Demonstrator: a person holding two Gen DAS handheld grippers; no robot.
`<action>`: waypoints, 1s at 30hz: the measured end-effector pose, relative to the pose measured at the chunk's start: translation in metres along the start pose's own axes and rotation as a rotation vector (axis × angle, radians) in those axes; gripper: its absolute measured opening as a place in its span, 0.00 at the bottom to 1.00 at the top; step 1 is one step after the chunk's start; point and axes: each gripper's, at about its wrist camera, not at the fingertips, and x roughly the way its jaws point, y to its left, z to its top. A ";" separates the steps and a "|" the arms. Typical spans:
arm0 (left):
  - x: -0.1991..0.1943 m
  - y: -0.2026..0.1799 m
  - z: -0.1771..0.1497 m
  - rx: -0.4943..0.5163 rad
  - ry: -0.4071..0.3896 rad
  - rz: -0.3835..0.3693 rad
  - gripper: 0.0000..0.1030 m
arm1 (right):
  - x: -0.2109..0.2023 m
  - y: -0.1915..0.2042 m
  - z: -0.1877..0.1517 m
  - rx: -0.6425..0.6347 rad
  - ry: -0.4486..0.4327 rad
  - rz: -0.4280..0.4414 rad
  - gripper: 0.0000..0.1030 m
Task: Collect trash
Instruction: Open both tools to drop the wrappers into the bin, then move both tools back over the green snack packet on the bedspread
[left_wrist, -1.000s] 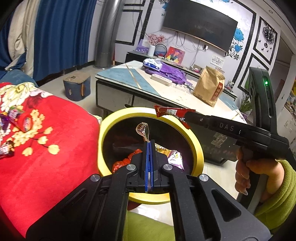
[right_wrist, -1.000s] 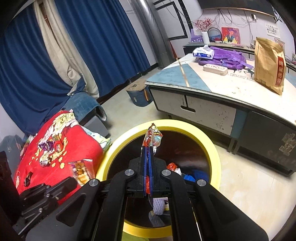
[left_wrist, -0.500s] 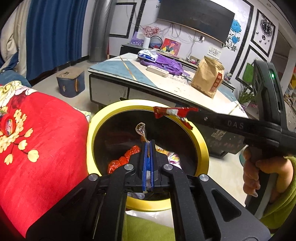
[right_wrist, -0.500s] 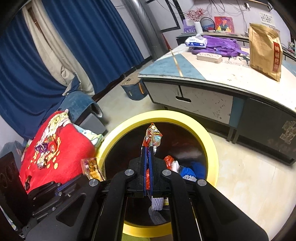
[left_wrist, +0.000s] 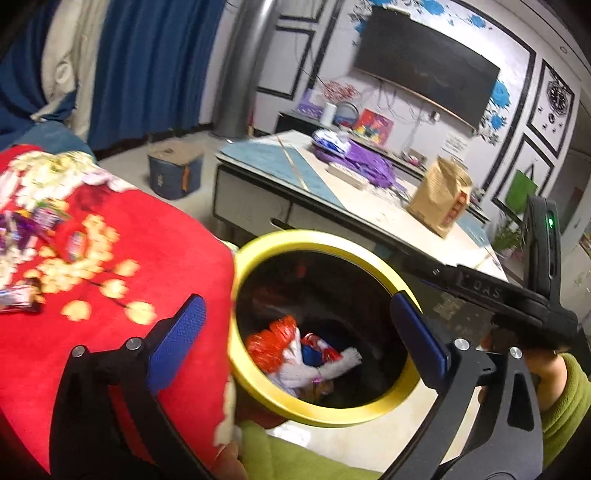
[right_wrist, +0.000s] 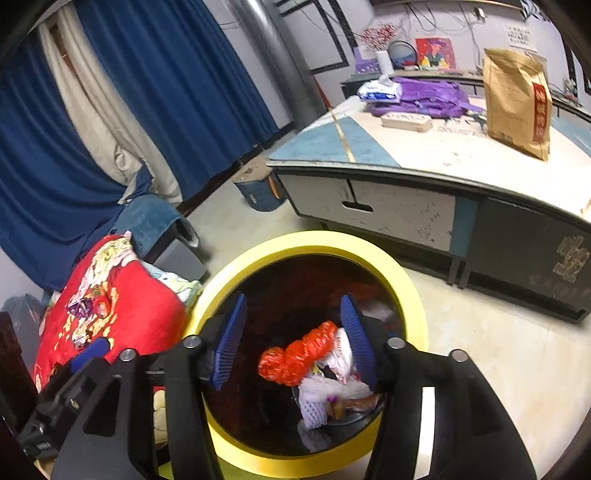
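Observation:
A yellow-rimmed bin stands on the floor below both grippers. Inside lie red mesh, a white foam net and other wrappers. My left gripper hangs over the bin's left edge, its jaws opening wide with nothing between them. My right gripper is over the bin mouth, jaws opening, nothing held. Left of the bin, a red flowered blanket carries several candy wrappers.
A low table behind the bin holds a brown paper bag and a purple bag. A blue box sits on the floor by the curtains. A hand in a green sleeve grips the right tool.
Both grippers were shut on wrappers over the bin; both have opened and the wrappers are gone from the jaws. The left view has swung toward the red blanket.

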 end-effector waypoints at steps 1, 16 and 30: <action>-0.005 0.002 0.001 -0.003 -0.013 0.013 0.89 | -0.002 0.004 0.000 -0.013 -0.011 0.004 0.53; -0.068 0.030 0.018 -0.041 -0.195 0.197 0.89 | -0.017 0.053 -0.006 -0.139 -0.070 0.089 0.57; -0.113 0.060 0.022 -0.101 -0.283 0.300 0.89 | -0.034 0.110 -0.015 -0.266 -0.107 0.183 0.64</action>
